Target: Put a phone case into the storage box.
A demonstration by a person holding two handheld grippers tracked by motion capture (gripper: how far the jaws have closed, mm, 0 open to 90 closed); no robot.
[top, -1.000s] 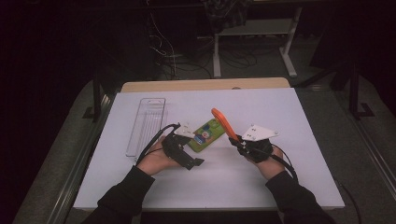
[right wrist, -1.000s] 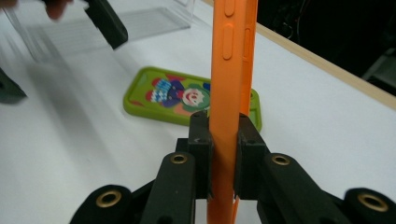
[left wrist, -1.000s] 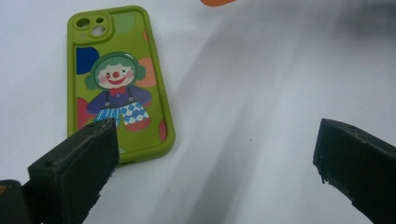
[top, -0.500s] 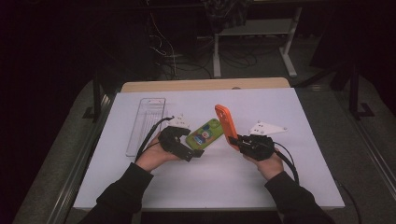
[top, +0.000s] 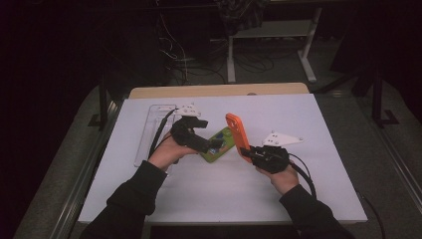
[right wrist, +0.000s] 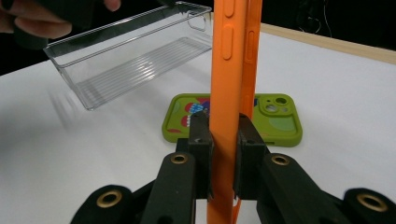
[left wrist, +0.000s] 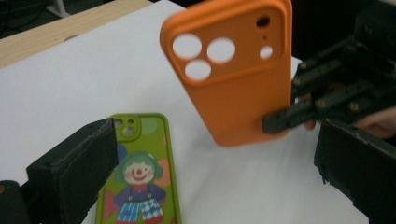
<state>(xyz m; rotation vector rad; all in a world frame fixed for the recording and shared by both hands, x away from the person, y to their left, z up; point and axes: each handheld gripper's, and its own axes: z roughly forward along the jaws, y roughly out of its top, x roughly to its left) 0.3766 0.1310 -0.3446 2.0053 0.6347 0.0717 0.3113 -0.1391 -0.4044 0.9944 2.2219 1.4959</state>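
An orange phone case [top: 237,135] stands on edge above the white table, and my right gripper [top: 247,152] is shut on its lower end. In the right gripper view the jaws clamp the orange case [right wrist: 227,93] from both sides. A green phone case [top: 222,144] with a clown picture lies flat on the table just left of it. My left gripper [top: 215,146] hovers over the green case's near end, open, with nothing held. In the left gripper view the green case [left wrist: 137,177] lies between the wide-apart jaws, and the orange case [left wrist: 233,84] hangs beyond.
A clear plastic tray [top: 153,133] lies on the white table [top: 323,189] to the left, beside the left hand; the clear tray [right wrist: 130,51] stands past the green case [right wrist: 275,119] in the right gripper view. A wooden strip [top: 214,90] borders the far edge.
The right gripper has tipped the orange case from a slant up to standing on edge. The left hand has moved away from the person, over the green case.
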